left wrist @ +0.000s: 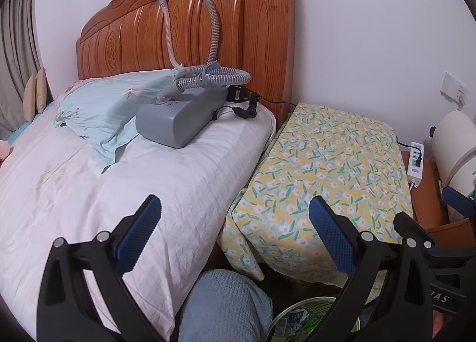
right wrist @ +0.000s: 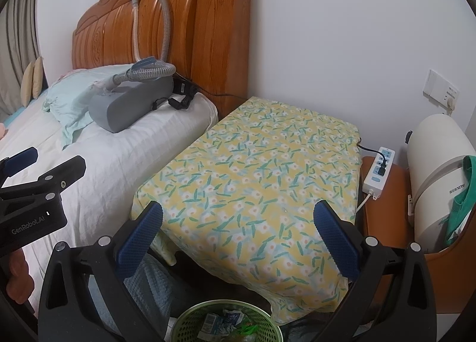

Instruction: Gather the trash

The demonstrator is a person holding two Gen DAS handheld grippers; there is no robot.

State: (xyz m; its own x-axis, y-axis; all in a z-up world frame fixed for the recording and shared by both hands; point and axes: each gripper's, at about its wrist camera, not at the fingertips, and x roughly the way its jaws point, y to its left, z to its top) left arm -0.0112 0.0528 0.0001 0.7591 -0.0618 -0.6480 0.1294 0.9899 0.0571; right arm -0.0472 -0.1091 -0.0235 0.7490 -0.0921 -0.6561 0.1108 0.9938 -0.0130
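A green mesh waste basket (right wrist: pixel 229 324) stands on the floor below the bedside table, with crumpled wrappers and paper trash (right wrist: pixel 226 319) inside; it also shows in the left wrist view (left wrist: pixel 312 321). My left gripper (left wrist: pixel 235 211) is open and empty, held above the bed edge and the table. My right gripper (right wrist: pixel 238 217) is open and empty, held over the table's front, above the basket. The left gripper also appears at the left edge of the right wrist view (right wrist: pixel 44 163).
A table under a yellow floral cloth (right wrist: pixel 261 169) stands beside the bed (left wrist: pixel 119 181). A grey machine with a hose (left wrist: pixel 181 115) lies on the bed. A power strip (right wrist: pixel 379 172), a white cylindrical appliance (right wrist: pixel 437 181) and a blue-clad knee (left wrist: pixel 226 306) are near.
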